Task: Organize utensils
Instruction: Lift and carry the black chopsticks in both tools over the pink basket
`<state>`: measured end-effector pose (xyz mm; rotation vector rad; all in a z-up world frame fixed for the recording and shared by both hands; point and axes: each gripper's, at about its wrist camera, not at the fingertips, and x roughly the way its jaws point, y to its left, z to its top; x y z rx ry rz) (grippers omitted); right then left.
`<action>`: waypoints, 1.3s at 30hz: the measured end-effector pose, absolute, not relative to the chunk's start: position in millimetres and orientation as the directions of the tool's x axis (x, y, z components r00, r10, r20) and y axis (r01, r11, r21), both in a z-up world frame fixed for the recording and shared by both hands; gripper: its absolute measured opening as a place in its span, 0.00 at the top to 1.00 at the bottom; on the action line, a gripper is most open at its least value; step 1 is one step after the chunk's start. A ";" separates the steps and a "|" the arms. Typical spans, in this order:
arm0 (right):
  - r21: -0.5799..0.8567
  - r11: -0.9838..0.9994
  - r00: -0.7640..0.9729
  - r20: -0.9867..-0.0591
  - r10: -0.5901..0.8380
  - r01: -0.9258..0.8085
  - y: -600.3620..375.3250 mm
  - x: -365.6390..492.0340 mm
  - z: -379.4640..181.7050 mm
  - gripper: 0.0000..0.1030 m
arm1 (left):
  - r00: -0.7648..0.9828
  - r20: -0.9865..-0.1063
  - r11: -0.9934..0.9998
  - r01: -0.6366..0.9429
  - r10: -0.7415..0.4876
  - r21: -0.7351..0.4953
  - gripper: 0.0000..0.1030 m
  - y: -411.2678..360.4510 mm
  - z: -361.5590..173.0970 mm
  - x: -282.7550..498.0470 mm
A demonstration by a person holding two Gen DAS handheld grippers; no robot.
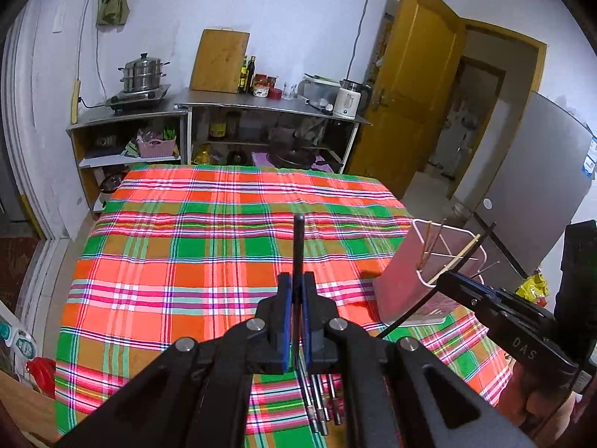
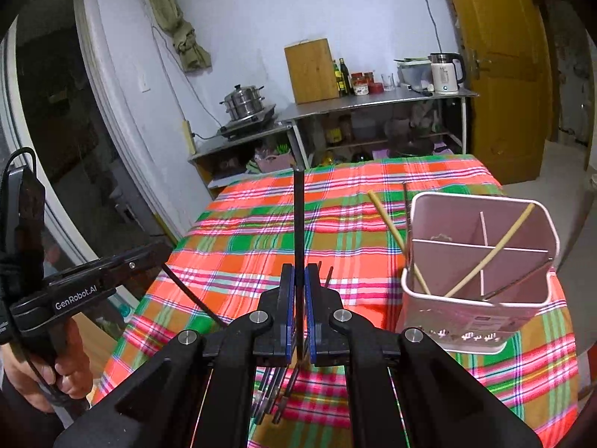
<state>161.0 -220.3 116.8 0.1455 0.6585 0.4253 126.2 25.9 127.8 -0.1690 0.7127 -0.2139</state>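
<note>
Standing over the table [image 1: 156,246], spread with a red, green and orange plaid cloth; a person holds one gripper in each hand; both grippers tilt downward above the near edge. Left gripper [image 1: 297,283]: blue-lined jaws pressed together on a thin black chopstick [image 1: 298,242], which sticks up and forward past the fingertips; its lower end runs down between the jaws. Right gripper [image 2: 298,280]: jaws likewise clamped on a second black chopstick [image 2: 298,220], upright in the right wrist view, tip against the far table edge. Pink utensil holder [image 2: 481,261] stands upright on the cloth at the table's right side, to the right of both grippers; white dividers split it into compartments. Inside it: two pale wooden chopsticks [image 2: 485,257] leaning at different angles, plus a thin dark stick along its left wall; which compartment each one sits in, cannot tell for certain. Loose utensils [image 1: 322,403] lie on the cloth at the near edge, beneath the grippers, metal-tipped and dark-handled, partly hidden by the gripper frames. Person's hand [image 2: 48,373] wraps the left gripper's handle at the left of the right wrist view.
</note>
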 end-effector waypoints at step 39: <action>0.240 0.957 0.896 -0.370 0.245 -0.162 -345.8 142.5 222.0 0.95 | 0.705 -0.499 0.864 0.420 -0.504 -0.279 0.95 -123.8 226.8 177.2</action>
